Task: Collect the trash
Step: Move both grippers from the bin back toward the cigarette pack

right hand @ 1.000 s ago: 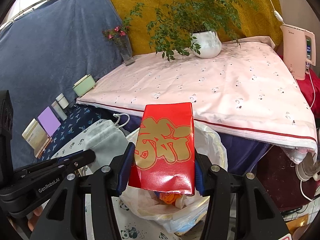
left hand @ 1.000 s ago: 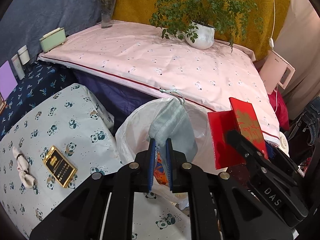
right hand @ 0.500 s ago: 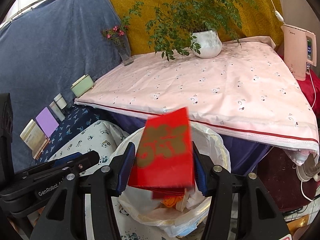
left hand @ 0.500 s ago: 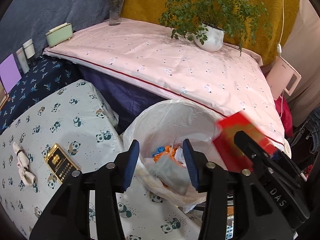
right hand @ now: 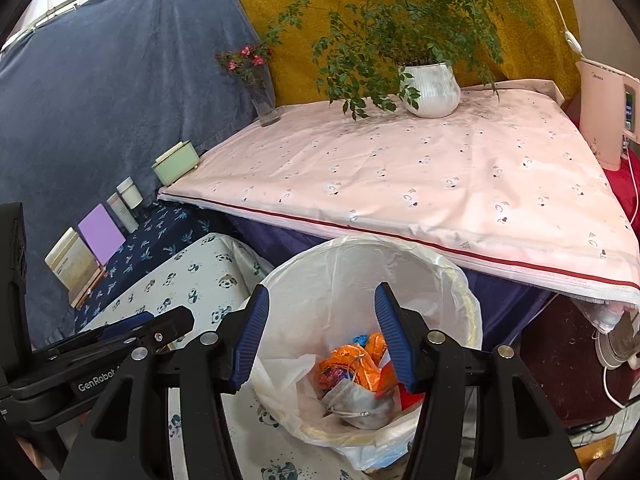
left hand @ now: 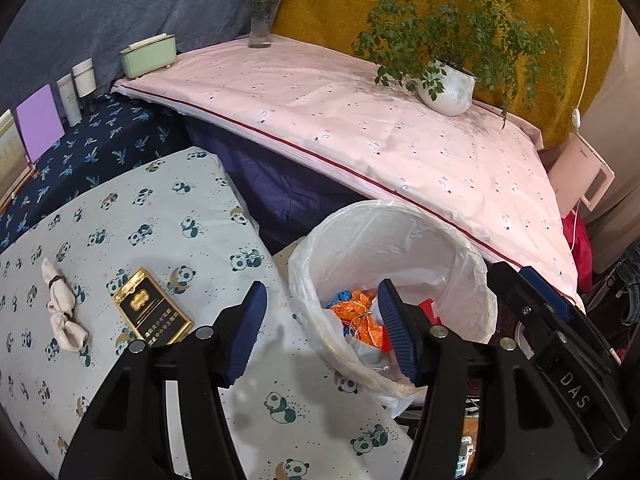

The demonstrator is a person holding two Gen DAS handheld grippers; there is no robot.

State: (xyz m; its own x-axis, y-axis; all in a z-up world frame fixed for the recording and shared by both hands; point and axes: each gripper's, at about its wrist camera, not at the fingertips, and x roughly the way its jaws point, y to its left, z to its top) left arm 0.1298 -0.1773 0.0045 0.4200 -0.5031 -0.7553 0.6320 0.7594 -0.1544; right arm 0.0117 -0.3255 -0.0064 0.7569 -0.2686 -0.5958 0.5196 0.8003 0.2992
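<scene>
A white-lined trash bin (left hand: 400, 210) (right hand: 360, 242) stands between the panda-cloth table and the pink-covered table. Inside lie a grey drawstring pouch (right hand: 356, 404) (left hand: 362, 350), orange wrappers (right hand: 348, 364) (left hand: 360, 316) and a red packet (right hand: 407, 398) (left hand: 426, 306). My left gripper (left hand: 320, 292) hovers over the bin's left rim, its jaws opening with nothing held between them. My right gripper (right hand: 321, 294) hangs open and empty above the bin. On the panda cloth lie a black-and-gold box (left hand: 150, 312) and a knotted white cloth (left hand: 60, 308).
Behind the bin, a pink tablecloth (right hand: 400, 168) carries a potted plant (right hand: 430, 88), a flower vase (right hand: 264, 100) and a green box (right hand: 176, 162). Books and jars (right hand: 100, 232) line the dark blue shelf at left. A pink appliance (right hand: 608, 112) stands at far right.
The left gripper opened and the grey pouch fell into the bin. The red packet slid out of the right gripper into the bin. The left gripper shifted toward the panda cloth.
</scene>
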